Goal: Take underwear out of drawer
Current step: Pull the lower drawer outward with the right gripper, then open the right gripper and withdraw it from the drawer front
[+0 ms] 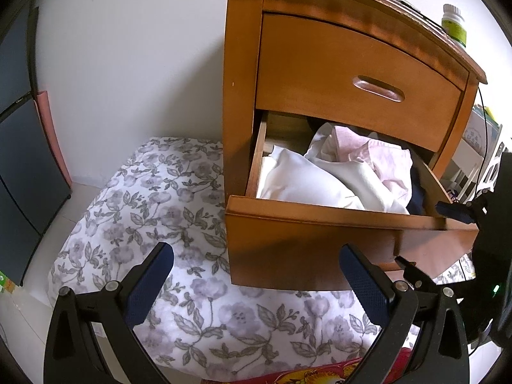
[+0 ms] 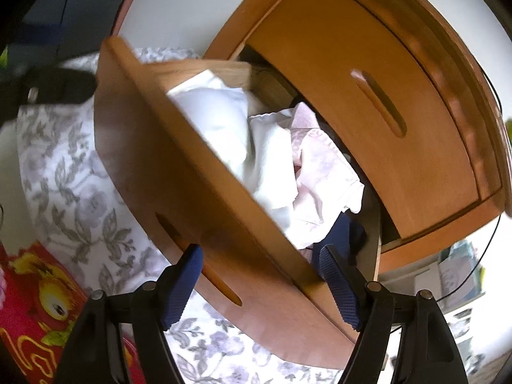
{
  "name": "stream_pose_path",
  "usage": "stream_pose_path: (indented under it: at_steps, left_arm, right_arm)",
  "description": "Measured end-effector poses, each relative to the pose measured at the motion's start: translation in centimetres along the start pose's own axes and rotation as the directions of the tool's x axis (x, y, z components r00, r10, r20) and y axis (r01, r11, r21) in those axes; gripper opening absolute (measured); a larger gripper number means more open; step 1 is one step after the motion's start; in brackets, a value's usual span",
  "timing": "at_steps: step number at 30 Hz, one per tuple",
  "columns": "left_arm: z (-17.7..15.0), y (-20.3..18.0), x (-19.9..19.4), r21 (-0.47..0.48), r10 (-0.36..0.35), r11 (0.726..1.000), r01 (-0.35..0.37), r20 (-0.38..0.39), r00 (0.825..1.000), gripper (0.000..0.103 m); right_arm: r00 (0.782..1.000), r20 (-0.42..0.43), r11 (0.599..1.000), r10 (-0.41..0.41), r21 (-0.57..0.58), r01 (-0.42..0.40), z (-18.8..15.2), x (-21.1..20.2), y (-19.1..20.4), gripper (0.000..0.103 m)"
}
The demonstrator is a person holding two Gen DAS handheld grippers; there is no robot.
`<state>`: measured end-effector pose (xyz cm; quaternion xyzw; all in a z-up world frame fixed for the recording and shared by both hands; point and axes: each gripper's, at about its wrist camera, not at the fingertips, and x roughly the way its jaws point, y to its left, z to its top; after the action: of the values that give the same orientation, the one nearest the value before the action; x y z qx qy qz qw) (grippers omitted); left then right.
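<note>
Your right gripper [image 2: 260, 280] stands spread astride the open drawer [image 2: 204, 198] front, poised to reach in; underwear [image 2: 320, 176] lies heaped mid-frame. Left gripper [image 1: 256, 275] waits spread, empty.

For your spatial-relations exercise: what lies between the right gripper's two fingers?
In the right wrist view, the lower drawer's front panel passes between the open right gripper.

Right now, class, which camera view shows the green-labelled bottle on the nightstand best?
The left wrist view: the bottle stands sharp on the nightstand top. The right wrist view shows only a blurred green sliver at its edge.
</note>
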<state>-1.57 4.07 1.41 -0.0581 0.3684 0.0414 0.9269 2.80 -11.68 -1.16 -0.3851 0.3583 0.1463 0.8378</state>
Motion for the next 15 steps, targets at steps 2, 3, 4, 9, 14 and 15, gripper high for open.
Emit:
stream_pose_path:
  at_steps: [2, 3, 4, 9, 14, 15]
  left_arm:
    - [0.1, 0.0, -0.3, 0.001, 0.0, 1.0, 0.0, 0.009, 1.0, 0.103]
    - [0.2, 0.0, -0.4, 0.001, -0.001, 1.0, 0.001, 0.014, 1.0, 0.103]
    - [0.3, 0.0, -0.5, 0.001, -0.002, 1.0, 0.002, 0.018, 1.0, 0.103]
    - [0.6, 0.0, -1.2, 0.006, -0.004, 1.0, 0.004, 0.031, 1.0, 0.103]
    - [1.1, -0.2, -2.0, 0.011, -0.002, 1.0, 0.001, 0.053, 0.999, 0.103]
    - [1.2, -0.3, -2.1, 0.012, -0.001, 1.0, 0.0, 0.06, 0.998, 0.103]
  right_arm:
    - [1.0, 0.003, 1.0, 0.008, 0.023, -0.008, 0.1, -0.3, -0.4, 0.081]
    - [1.0, 0.006, 1.0, 0.008, 0.029, -0.008, 0.2, -0.5, -0.6, 0.082]
    - [1.0, 0.016, 0.999, 0.007, 0.032, -0.007, 0.2, -0.9, -0.8, 0.083]
    - [0.998, 0.069, 0.998, 0.006, 0.069, -0.011, 0.2, -3.1, -1.9, 0.087]
    - [0.992, 0.126, 0.988, 0.019, 0.153, -0.039, -0.1, -5.2, -3.5, 0.088]
    - [0.99, 0.141, 0.98, 0.019, 0.192, -0.047, -0.3, -5.6, -4.2, 0.088]
